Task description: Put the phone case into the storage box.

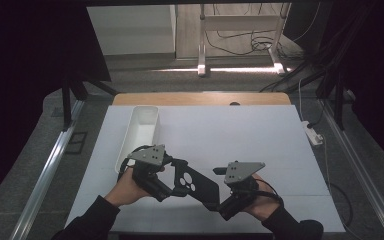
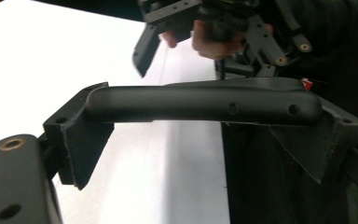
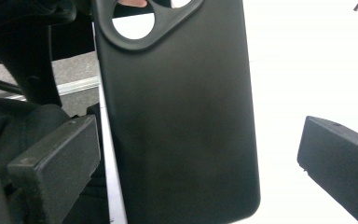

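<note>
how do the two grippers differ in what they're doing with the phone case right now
The left gripper is shut on the black phone case, clamping its edge at the camera-cutout end. The right gripper is open: its jaws stand wide apart on either side of the case's plain end without pinching it. Both are black, hand-held, and meet over the near part of the table.

in the right gripper view the black phone case point(image 3: 179, 121) is cut off at twelve o'clock, through its camera opening, and the right-hand jaw is cropped at three to five o'clock. in the high view the case's point(image 1: 196, 184) lower end is hidden behind the right gripper point(image 1: 219, 171). whether that gripper's jaws touch the case cannot be told. in the left gripper view the far gripper point(image 2: 223, 28) is cut off at twelve o'clock.
</note>
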`<state>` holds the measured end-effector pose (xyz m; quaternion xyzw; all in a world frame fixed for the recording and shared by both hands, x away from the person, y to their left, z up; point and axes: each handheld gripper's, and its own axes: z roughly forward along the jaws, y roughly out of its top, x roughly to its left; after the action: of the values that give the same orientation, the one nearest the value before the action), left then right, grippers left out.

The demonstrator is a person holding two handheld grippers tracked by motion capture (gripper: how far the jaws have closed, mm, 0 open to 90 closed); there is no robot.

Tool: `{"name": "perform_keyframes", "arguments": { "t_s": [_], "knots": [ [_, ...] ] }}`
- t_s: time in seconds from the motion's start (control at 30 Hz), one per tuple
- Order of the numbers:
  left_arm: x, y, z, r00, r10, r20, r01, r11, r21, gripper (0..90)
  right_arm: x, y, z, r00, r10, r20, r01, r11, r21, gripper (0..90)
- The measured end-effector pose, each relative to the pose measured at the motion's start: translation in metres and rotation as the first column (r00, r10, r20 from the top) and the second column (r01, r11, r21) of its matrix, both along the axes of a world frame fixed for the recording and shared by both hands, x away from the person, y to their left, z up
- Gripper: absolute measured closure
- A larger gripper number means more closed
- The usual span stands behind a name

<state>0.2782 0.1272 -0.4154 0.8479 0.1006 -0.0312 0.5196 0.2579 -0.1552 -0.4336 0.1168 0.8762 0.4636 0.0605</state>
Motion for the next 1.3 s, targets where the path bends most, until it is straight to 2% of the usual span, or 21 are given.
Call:
{"name": "perform_keyframes", "arguments": {
  "t_s": [0.23, 0.43, 0.63, 0.83, 1.0, 1.03, 1.07, 1.1, 1.13, 1.3],
  "knots": [
    [0.005, 0.001, 0.002, 0.9969, 0.078, -0.008, -0.078, 0.9962, 0.04, 14.9, 0.0, -0.001, -0.003, 0.9978, -0.063, 0.022, 0.063, 0.9978, -0.02, 0.0],
    [0.01, 0.002, 0.004, 0.9896, 0.143, -0.017, -0.141, 0.9877, 0.067, 14.9, 0.0, -0.002, -0.004, 0.9908, -0.126, 0.051, 0.127, 0.9916, -0.026, 0.0],
    [0.014, 0.002, 0.007, 0.9816, 0.189, -0.025, -0.186, 0.9788, 0.084, 14.9, 0.001, -0.004, -0.004, 0.9858, -0.16, 0.052, 0.161, 0.9864, -0.032, 0.0],
    [0.019, 0.0, 0.008, 0.9671, 0.251, -0.04, -0.246, 0.9638, 0.103, 14.8, 0.002, -0.004, -0.005, 0.9811, -0.189, 0.044, 0.19, 0.9808, -0.042, 0.0],
    [0.021, -0.003, 0.011, 0.9542, 0.296, -0.043, -0.289, 0.9498, 0.12, 14.8, 0.004, -0.004, -0.007, 0.9681, -0.245, 0.054, 0.247, 0.9674, -0.054, 0.0],
    [0.021, -0.003, 0.011, 0.9542, 0.296, -0.043, -0.289, 0.9498, 0.12, 14.8, 0.004, -0.004, -0.008, 0.965, -0.257, 0.054, 0.26, 0.9641, -0.056, 0.0],
    [0.022, -0.004, 0.011, 0.9498, 0.309, -0.049, -0.301, 0.9457, 0.122, 14.8, 0.004, -0.005, -0.008, 0.9636, -0.263, 0.048, 0.266, 0.9624, -0.058, 0.0],
    [0.021, -0.006, 0.013, 0.945, 0.323, -0.051, -0.314, 0.9405, 0.129, 14.8, 0.005, -0.004, -0.009, 0.9633, -0.265, 0.042, 0.267, 0.9621, -0.055, 0.0],
    [0.021, -0.006, 0.013, 0.945, 0.323, -0.051, -0.314, 0.9405, 0.129, 14.8, 0.005, -0.004, -0.009, 0.9633, -0.265, 0.042, 0.267, 0.9621, -0.055, 0.0],
    [0.02, -0.01, 0.015, 0.9297, 0.361, -0.074, -0.35, 0.9275, 0.133, 14.8, 0.004, -0.001, -0.011, 0.9649, -0.26, 0.034, 0.262, 0.9609, -0.089, 0.0]
  ]
}}
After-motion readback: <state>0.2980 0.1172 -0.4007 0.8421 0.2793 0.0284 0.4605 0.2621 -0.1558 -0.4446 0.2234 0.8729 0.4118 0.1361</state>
